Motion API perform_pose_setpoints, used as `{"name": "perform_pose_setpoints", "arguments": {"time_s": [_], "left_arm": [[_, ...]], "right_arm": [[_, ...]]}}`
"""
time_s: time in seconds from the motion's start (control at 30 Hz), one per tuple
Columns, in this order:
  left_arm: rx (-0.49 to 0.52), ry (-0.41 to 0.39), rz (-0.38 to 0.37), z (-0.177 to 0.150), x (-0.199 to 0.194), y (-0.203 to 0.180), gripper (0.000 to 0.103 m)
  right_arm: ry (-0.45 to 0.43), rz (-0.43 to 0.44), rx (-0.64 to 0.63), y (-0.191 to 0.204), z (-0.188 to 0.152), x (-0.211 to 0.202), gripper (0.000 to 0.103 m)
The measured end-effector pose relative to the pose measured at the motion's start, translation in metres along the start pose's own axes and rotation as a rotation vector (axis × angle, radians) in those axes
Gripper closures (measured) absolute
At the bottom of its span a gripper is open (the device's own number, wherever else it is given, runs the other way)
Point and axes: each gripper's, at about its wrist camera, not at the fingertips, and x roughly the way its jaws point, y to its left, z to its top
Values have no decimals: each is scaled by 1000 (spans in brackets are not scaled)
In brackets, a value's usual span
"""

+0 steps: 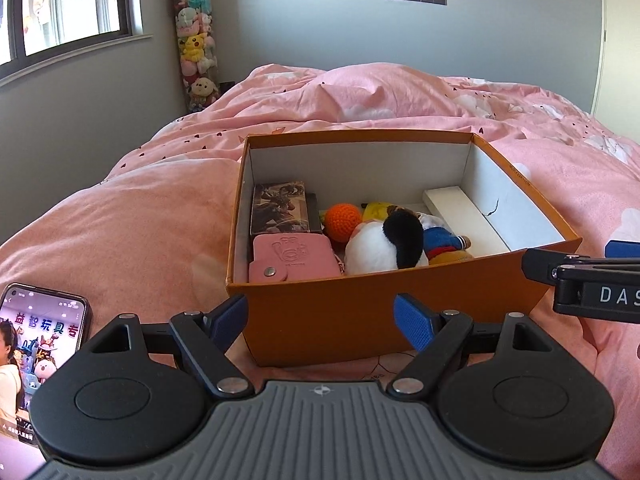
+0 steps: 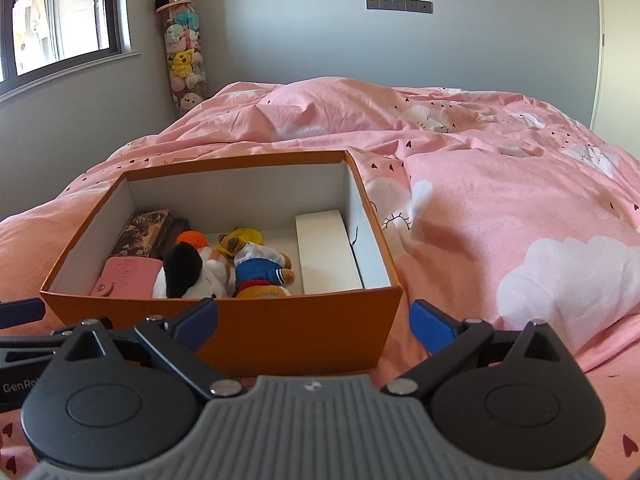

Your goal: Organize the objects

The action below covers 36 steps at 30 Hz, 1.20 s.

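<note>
Phone (image 1: pixel 38 344) cut by left edge of left wrist view, lower part behind claw body. Yellow plush (image 1: pixel 378 210) mostly hidden behind orange knitted ball (image 1: pixel 343 220) and black-and-white plush (image 1: pixel 384 246). Dark item behind illustrated box (image 1: pixel 279 208) unidentifiable. Pink wallet (image 2: pixel 126 276) partly hidden behind orange box (image 2: pixel 320 320) front wall. Wall plate (image 2: pixel 399 5) details too small to tell

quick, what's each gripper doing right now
Left gripper: open, holding nothing, just short of the box.
Right gripper: open, holding nothing, at the box's near right corner.
</note>
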Motion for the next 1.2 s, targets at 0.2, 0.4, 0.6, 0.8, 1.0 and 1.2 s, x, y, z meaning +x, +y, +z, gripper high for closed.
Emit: {"name": "perform_pose_setpoints", "arguments": {"time_s": [0.2, 0.4, 0.6, 0.8, 1.0, 1.2], "left_arm": [[6, -6, -5, 1, -2, -1, 7], [7, -9, -6, 3, -2, -1, 7], [16, -16, 0, 5, -4, -3, 7], [17, -16, 3, 4, -4, -4, 7], [15, -13, 3, 3, -4, -3, 7], [14, -12, 4, 2, -3, -2, 7]], "right_arm": [[-10, 4, -9, 2, 0, -1, 1], [-19, 1, -7, 2, 1, -3, 1], [-21, 4, -12, 3, 2, -4, 1], [-22, 4, -9, 4, 2, -5, 1], [-20, 4, -7, 3, 2, -5, 1], [-16, 5, -8, 4, 1, -5, 1]]}}
